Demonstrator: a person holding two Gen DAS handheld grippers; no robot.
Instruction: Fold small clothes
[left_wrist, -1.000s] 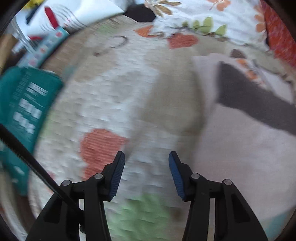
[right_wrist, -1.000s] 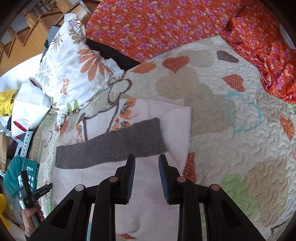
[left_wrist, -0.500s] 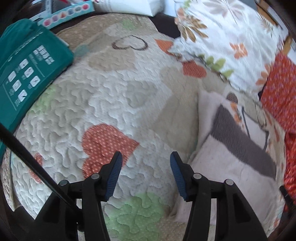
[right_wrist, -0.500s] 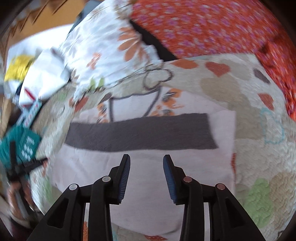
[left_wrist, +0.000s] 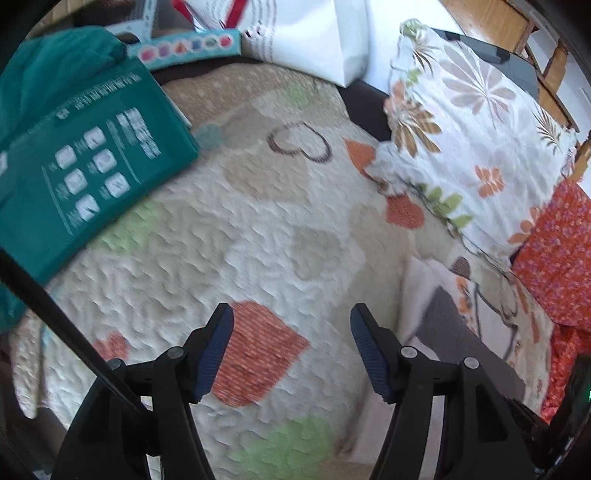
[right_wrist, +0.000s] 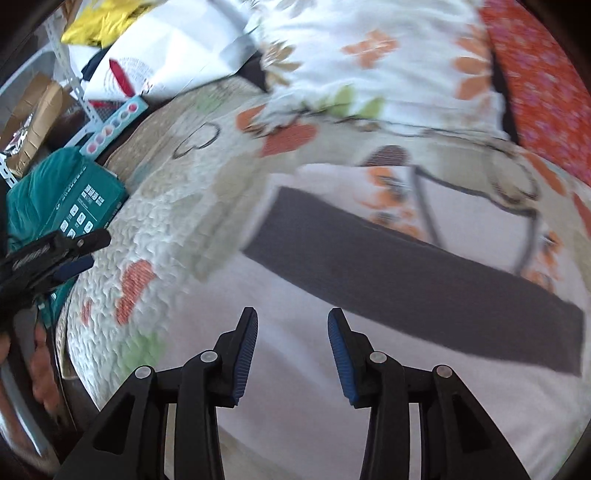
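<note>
A small white garment (right_wrist: 295, 280) with a dark grey band (right_wrist: 406, 280) and an orange flower print lies flat on the heart-patterned quilt (left_wrist: 229, 236). My right gripper (right_wrist: 293, 332) hovers over its white lower part near the left edge, jaws apart with nothing between them. My left gripper (left_wrist: 291, 332) hangs over bare quilt above an orange heart, its jaws opening and empty. In the left wrist view the garment (left_wrist: 443, 317) lies just right of the right finger. The left gripper (right_wrist: 74, 251) also shows at the left edge of the right wrist view, off the garment.
A teal package (left_wrist: 81, 177) lies at the quilt's left edge, with a paint-set box (left_wrist: 184, 48) and a white bag (left_wrist: 314, 33) behind it. A floral pillow (left_wrist: 461, 147) and an orange flowered cloth (left_wrist: 554, 251) border the garment's far side. A hand (right_wrist: 37, 369) is at lower left.
The left gripper has drifted away from the garment over the quilt, rolled, and spread its jaws. The right gripper has swept left across the garment to its left edge and widened its jaws.
</note>
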